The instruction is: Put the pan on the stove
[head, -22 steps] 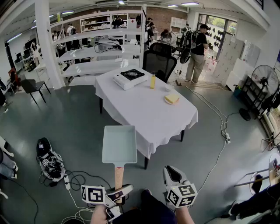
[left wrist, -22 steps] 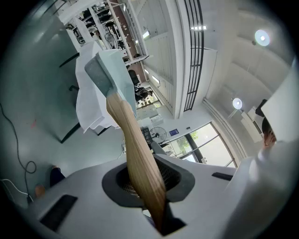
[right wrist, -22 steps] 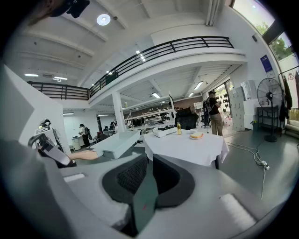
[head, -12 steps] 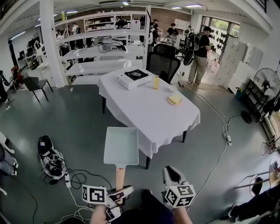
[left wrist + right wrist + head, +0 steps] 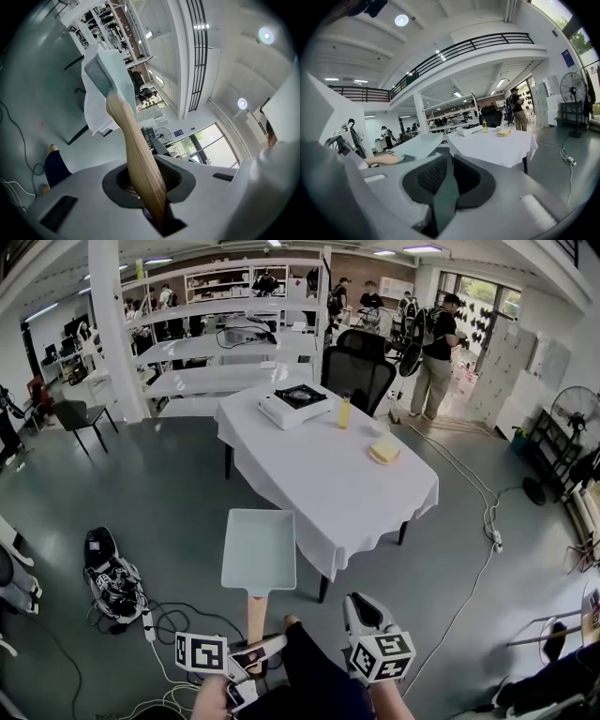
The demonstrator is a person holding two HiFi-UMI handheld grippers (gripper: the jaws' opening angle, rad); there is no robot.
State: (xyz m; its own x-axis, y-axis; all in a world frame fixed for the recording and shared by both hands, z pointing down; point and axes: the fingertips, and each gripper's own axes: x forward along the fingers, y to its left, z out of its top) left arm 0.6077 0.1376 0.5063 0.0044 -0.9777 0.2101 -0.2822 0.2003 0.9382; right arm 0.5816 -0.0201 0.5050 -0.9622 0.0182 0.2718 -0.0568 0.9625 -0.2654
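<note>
A pale teal rectangular pan (image 5: 259,549) with a wooden handle (image 5: 255,610) hangs level above the grey floor, short of the table. My left gripper (image 5: 251,657) is shut on the handle's end; in the left gripper view the handle (image 5: 136,150) runs out from between the jaws to the pan (image 5: 110,70). My right gripper (image 5: 361,610) is beside it on the right, shut and empty (image 5: 449,187). The white portable stove (image 5: 295,404) with a black burner stands on the far end of the white-clothed table (image 5: 319,493).
On the table are a yellow bottle (image 5: 344,412) and a plate with something yellow (image 5: 384,453). A black office chair (image 5: 361,376) stands behind the table. A bag (image 5: 111,573) and cables lie on the floor at the left. Shelving and people fill the back.
The table and stove have shifted slightly right and nearer in the head view. The pan stays held in the left gripper, and the right gripper keeps its place.
</note>
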